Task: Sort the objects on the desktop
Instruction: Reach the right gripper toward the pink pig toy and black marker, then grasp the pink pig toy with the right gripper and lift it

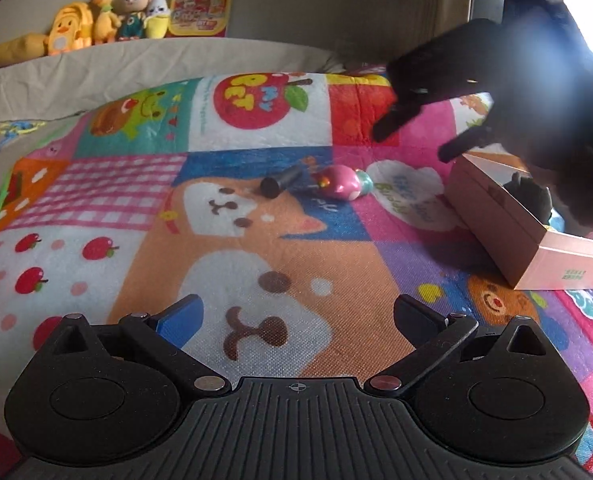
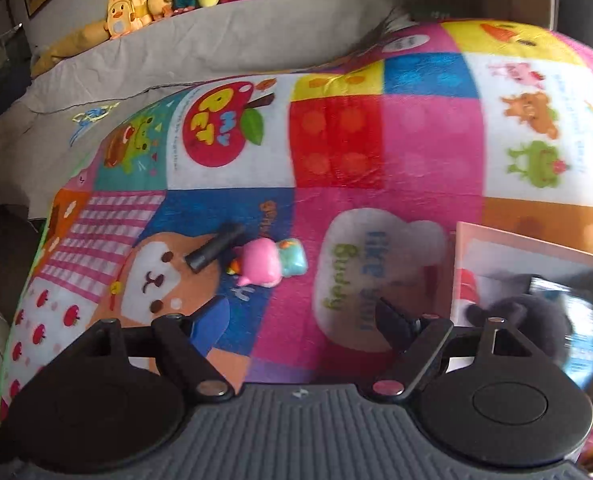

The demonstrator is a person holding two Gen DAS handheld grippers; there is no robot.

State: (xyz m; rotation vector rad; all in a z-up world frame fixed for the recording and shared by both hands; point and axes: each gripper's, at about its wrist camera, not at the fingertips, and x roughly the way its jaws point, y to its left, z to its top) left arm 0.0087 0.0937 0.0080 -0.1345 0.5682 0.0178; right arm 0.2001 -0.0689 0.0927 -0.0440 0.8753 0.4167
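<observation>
The black cylinder [image 2: 216, 249] lies on the blanket-covered bed [image 2: 416, 140], just left of the pink squishy toy [image 2: 261, 263] and almost touching it, its long axis slanting from near-left to far-right. A teal toy [image 2: 294, 259] sits against the pink toy's right side. The pink cardboard box [image 2: 496, 240], holding a dark fuzzy toy [image 2: 524, 312], stands well right of the pink toy. The right gripper [image 2: 300, 312], fingers spread and empty, hangs between box and pink toy, seemingly nearer it than the left gripper [image 1: 296, 312], whose fingers are also spread and empty.
</observation>
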